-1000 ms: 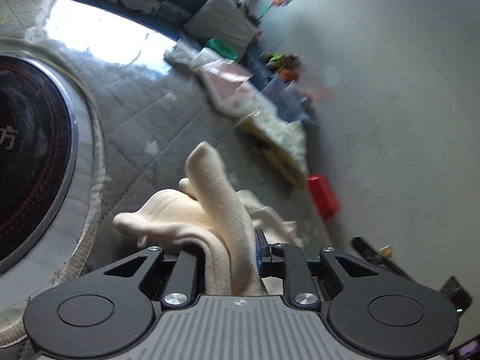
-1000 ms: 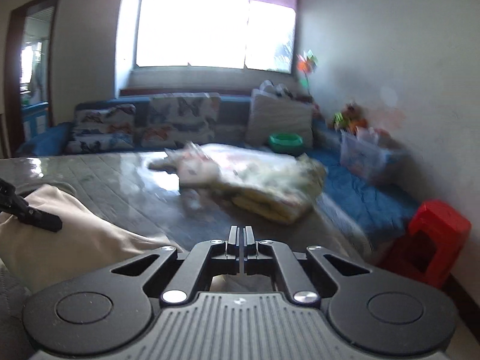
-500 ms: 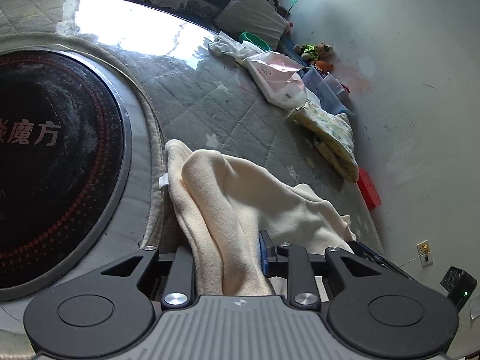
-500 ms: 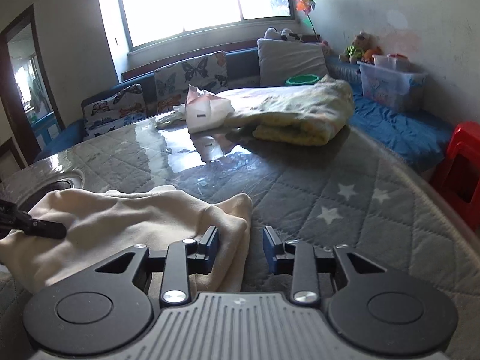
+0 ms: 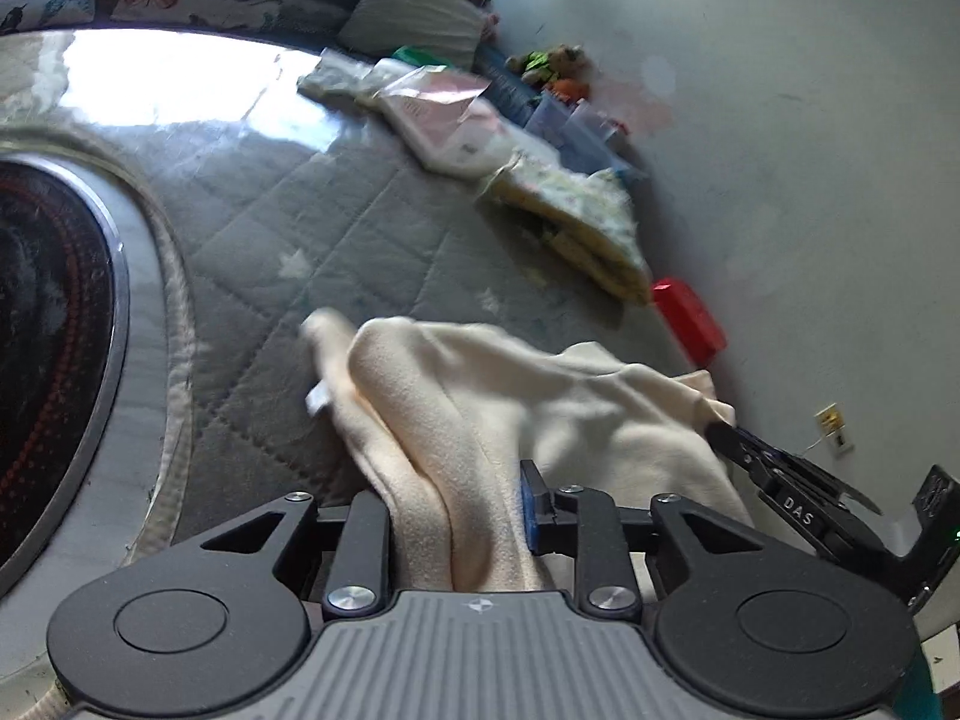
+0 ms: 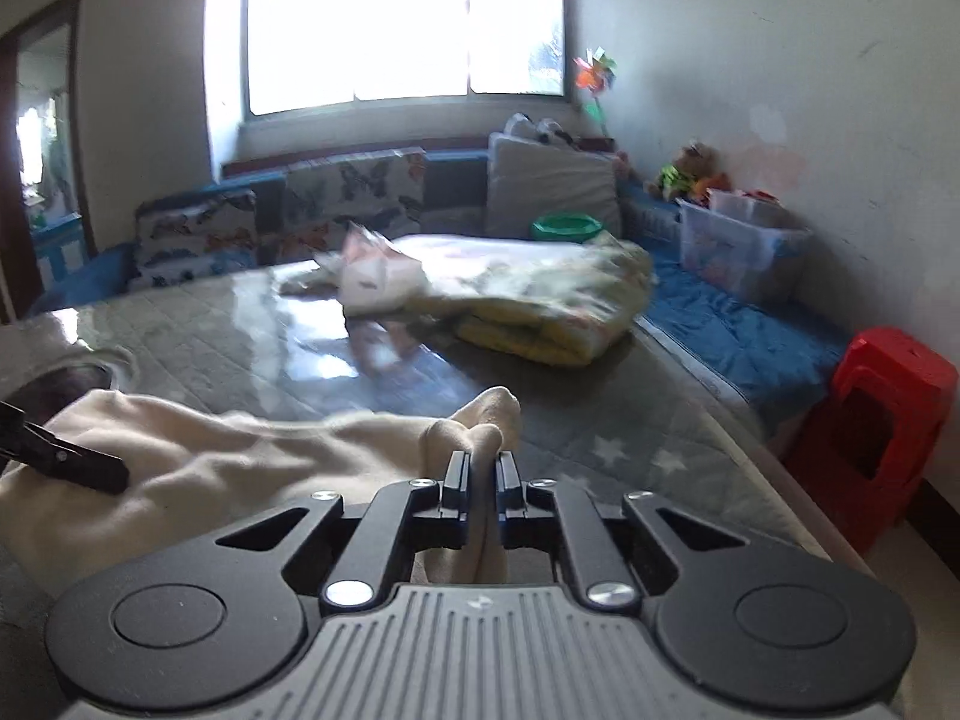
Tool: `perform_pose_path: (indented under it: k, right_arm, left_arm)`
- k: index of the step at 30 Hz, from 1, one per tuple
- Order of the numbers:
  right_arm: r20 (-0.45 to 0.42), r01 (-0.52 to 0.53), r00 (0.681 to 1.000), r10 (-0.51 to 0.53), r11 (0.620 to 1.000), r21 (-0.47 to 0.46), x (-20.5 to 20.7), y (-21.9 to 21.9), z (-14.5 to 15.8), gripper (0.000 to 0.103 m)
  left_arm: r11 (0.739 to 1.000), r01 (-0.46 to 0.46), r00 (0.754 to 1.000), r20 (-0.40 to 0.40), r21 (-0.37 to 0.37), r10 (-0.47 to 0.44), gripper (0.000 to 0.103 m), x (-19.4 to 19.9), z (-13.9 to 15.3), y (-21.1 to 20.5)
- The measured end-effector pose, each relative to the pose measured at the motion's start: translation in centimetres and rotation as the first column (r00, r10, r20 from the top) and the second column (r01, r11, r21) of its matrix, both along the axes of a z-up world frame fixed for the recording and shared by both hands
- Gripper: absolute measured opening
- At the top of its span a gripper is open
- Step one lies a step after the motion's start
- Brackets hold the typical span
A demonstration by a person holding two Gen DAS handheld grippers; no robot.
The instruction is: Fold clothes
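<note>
- A cream garment [image 5: 492,396] is seen lying bunched on a grey quilted table cover [image 5: 336,228] printed with white stars, in front of both grippers.
- In the left wrist view, a thick fold of the cream garment is held between the fingers of the left gripper [image 5: 456,510]; the jaws have just been opening a little, yet the cloth is still pressed on both sides.
- In the right wrist view, the right gripper [image 6: 480,480] is clamped on a thin edge of the same garment [image 6: 252,450], the jaws having just closed to a narrow slit with cloth pinched between them.
- A rolled tip of the garment is seen standing up just beyond the right gripper's fingertips.
- The right gripper's dark fingers are also seen at the lower right of the left wrist view, touching the garment's far edge.
- The left gripper's dark finger is seen at the left edge of the right wrist view, resting on the cloth.
- A round dark inset with a metal rim [image 5: 54,360] is set into the table at the left.
- A folded yellow blanket [image 6: 558,306] and a pale packet [image 6: 372,276] are laid farther back on the table, well apart from the garment.
- A red stool [image 6: 876,432] is placed beside the table near the wall.
</note>
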State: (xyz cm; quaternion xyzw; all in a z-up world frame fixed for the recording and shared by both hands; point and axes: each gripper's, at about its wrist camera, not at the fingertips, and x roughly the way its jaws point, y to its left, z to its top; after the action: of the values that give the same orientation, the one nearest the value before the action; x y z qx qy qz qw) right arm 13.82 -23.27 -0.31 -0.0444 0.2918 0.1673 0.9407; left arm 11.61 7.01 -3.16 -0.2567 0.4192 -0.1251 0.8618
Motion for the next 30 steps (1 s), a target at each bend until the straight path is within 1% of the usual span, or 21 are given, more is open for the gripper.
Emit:
perform_pose_path:
  k: [1, 2, 3, 4, 5, 6, 7, 8, 10, 13, 14, 15, 17, 20, 24, 27, 29, 30]
  right_arm:
    - [-0.018, 0.013, 1.000, -0.013, 1.000, -0.018, 0.2, -0.3, -0.2, 0.008]
    - [-0.030, 0.020, 0.999, -0.020, 1.000, -0.025, 0.4, -0.5, -0.7, 0.009]
    - [-0.039, 0.027, 0.999, -0.029, 0.999, -0.040, 0.4, -0.5, -1.0, 0.012]
    - [-0.035, 0.025, 0.999, -0.028, 0.997, -0.071, 0.4, -0.5, -1.2, 0.016]
    - [-0.025, 0.026, 0.999, -0.028, 0.997, -0.075, 0.3, -0.5, -1.1, 0.019]
    - [-0.011, 0.028, 1.000, -0.029, 0.997, -0.073, 0.2, -0.4, -0.9, 0.023]
    - [0.014, 0.015, 1.000, -0.014, 0.998, -0.060, 0.0, -0.2, -0.1, 0.023]
    - [0.022, 0.004, 1.000, -0.003, 0.999, -0.049, 0.0, 0.0, 0.3, 0.023]
    - [0.025, -0.052, 0.998, 0.053, 0.999, -0.004, 0.2, 1.0, 1.3, 0.025]
    - [-0.005, -0.116, 0.993, 0.116, 0.993, 0.030, 1.2, 2.9, 1.3, 0.026]
    - [-0.015, -0.130, 0.991, 0.131, 0.991, 0.039, 1.6, 3.6, 1.0, 0.026]
    - [-0.018, -0.138, 0.990, 0.139, 0.990, 0.039, 1.8, 4.0, 0.9, 0.026]
    - [-0.027, -0.157, 0.987, 0.158, 0.987, 0.031, 2.5, 5.2, 0.3, 0.026]
    - [-0.059, -0.170, 0.983, 0.171, 0.985, 0.032, 3.5, 6.7, -0.9, 0.026]
    - [-0.065, -0.167, 0.984, 0.168, 0.986, 0.023, 3.9, 7.1, -2.0, 0.027]
    - [-0.065, -0.168, 0.983, 0.169, 0.985, 0.030, 4.1, 7.0, -1.8, 0.030]
    - [-0.069, -0.166, 0.983, 0.168, 0.985, 0.036, 4.1, 7.0, -2.0, 0.034]
    - [-0.065, -0.165, 0.984, 0.167, 0.986, 0.035, 4.0, 7.1, -2.1, 0.036]
  left_arm:
    - [1.000, -0.001, 1.000, -0.007, 0.002, 0.001, 0.029, 0.0, -0.3, 0.1]
    - [1.000, -0.002, 1.000, -0.003, 0.004, 0.002, 0.033, -0.1, -0.2, 0.3]
    - [1.000, -0.005, 1.000, 0.001, 0.008, 0.005, 0.042, -0.2, 0.0, 0.5]
    - [1.000, -0.016, 1.000, 0.007, 0.026, 0.016, 0.049, -0.2, 0.3, 0.8]
    - [0.998, -0.030, 0.999, 0.020, 0.048, 0.029, 0.057, -0.2, 0.7, 1.1]
    - [0.997, -0.043, 0.999, 0.034, 0.070, 0.041, 0.058, -0.2, 1.1, 1.5]
    - [0.994, -0.056, 0.998, 0.047, 0.090, 0.052, 0.058, -0.2, 1.5, 1.8]
    - [0.992, -0.070, 0.996, 0.058, 0.105, 0.064, 0.058, -0.1, 1.8, 2.1]
    - [0.986, -0.095, 0.993, 0.079, 0.135, 0.085, 0.058, 0.1, 2.3, 2.7]
    - [0.975, -0.104, 0.991, 0.102, 0.199, 0.085, 0.056, 0.8, 2.8, 2.3]
    - [0.974, -0.096, 0.990, 0.122, 0.204, 0.072, 0.052, 0.8, 3.1, 1.8]
    - [0.974, -0.087, 0.988, 0.141, 0.208, 0.058, 0.046, 0.9, 3.5, 1.4]
    - [0.980, -0.037, 0.986, 0.164, 0.197, 0.004, 0.043, 1.2, 3.9, 0.1]
    - [0.980, 0.034, 0.985, 0.157, 0.196, -0.065, 0.037, 2.5, 3.5, -2.0]
    - [0.975, 0.077, 0.987, 0.123, 0.208, -0.104, 0.035, 4.5, 2.2, -3.6]
    - [0.977, 0.073, 0.991, 0.093, 0.199, -0.093, 0.034, 5.9, 1.1, -3.5]
    - [0.979, 0.063, 0.991, 0.102, 0.196, -0.084, 0.033, 6.3, 0.6, -3.3]
    - [0.976, 0.056, 0.991, 0.108, 0.212, -0.080, 0.031, 6.3, 0.5, -3.2]
